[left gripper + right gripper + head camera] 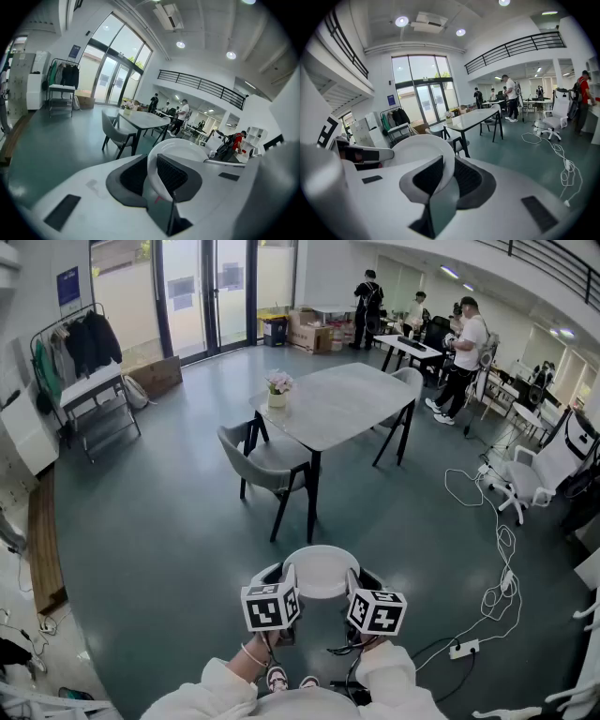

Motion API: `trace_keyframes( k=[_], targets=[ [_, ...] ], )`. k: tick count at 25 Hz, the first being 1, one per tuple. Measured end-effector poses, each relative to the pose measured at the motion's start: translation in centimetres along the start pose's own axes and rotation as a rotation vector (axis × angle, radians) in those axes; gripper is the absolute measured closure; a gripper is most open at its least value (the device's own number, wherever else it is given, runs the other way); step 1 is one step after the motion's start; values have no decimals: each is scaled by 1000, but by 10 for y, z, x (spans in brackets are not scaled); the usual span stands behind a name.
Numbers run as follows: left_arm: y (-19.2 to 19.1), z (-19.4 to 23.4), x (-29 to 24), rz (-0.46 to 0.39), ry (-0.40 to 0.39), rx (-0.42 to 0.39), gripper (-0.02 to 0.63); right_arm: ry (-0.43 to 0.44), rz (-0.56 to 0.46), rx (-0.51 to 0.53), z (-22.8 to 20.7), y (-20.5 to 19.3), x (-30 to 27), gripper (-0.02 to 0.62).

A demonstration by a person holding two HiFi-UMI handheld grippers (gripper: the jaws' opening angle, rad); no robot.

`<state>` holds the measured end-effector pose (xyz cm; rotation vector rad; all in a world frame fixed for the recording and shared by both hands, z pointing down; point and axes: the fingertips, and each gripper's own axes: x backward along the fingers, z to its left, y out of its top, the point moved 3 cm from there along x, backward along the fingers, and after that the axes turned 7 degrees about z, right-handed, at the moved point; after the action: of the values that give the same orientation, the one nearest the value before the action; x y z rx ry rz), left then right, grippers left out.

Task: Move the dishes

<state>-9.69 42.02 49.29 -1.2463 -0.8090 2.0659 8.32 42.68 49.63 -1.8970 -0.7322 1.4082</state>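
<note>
- Plate (321,568) held in the air, opposite rim edges clamped by left claw (152,176) and right claw (446,178).
- Two-sided grip likely keeps it level for carrying.

No text is legible in any view. A blue sign (67,285) on the wall (42,268) beside the glass doors (195,320) and pale notices (181,287) on those doors carry print too small to make out

Between left tool (282,579), right tool (356,581): plate (321,570); beyond: table (337,404), chair (267,461) at its left.
</note>
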Motion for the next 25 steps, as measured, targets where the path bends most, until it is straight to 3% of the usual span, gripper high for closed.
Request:
trace_keyframes(
  k=[11, 25],
  targets=[
    [8, 25, 8, -3, -2, 1, 546, 1, -4, 8, 26, 4, -9, 466],
    [26, 60, 4, 8, -31, -59, 546, -3, -8, -67, 54, 3, -32, 466]
  ],
)
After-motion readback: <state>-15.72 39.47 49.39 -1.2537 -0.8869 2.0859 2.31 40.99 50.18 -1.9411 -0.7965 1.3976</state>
